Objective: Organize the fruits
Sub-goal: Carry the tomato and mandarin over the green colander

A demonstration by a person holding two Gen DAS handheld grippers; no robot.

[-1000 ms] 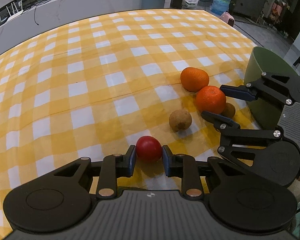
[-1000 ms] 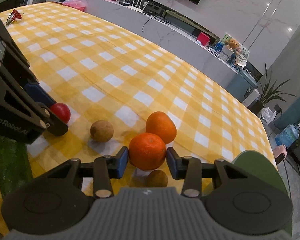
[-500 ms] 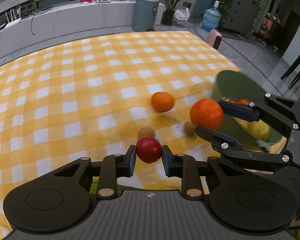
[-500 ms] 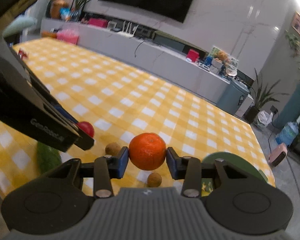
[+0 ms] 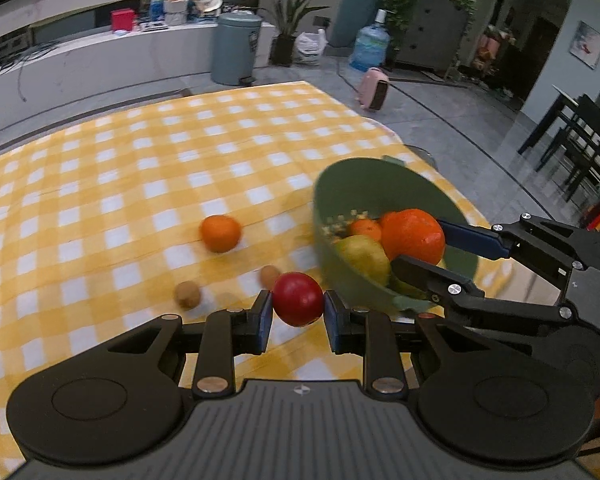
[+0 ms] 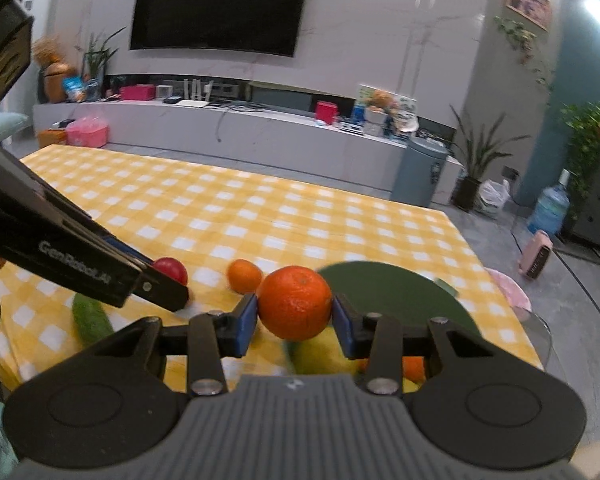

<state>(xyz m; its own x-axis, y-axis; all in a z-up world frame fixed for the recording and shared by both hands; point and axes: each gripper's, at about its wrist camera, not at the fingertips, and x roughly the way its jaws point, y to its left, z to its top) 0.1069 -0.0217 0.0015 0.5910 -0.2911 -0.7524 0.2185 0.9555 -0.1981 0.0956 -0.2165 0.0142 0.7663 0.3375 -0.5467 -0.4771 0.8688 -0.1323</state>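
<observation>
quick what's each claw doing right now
left claw: closed on the red fruit
right claw: closed on the orange, over the green bowl

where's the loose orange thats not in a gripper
In the left wrist view the loose orange lies on the yellow checked tablecloth, left of the green bowl and beyond the two small brown fruits.

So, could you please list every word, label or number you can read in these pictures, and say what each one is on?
"GenRobot.AI": white lettering on the black side of the left tool, in the right wrist view.
Water jug label: too blurred to read.
Boxes on the counter: print too small to read.
Nothing else is legible.
</observation>
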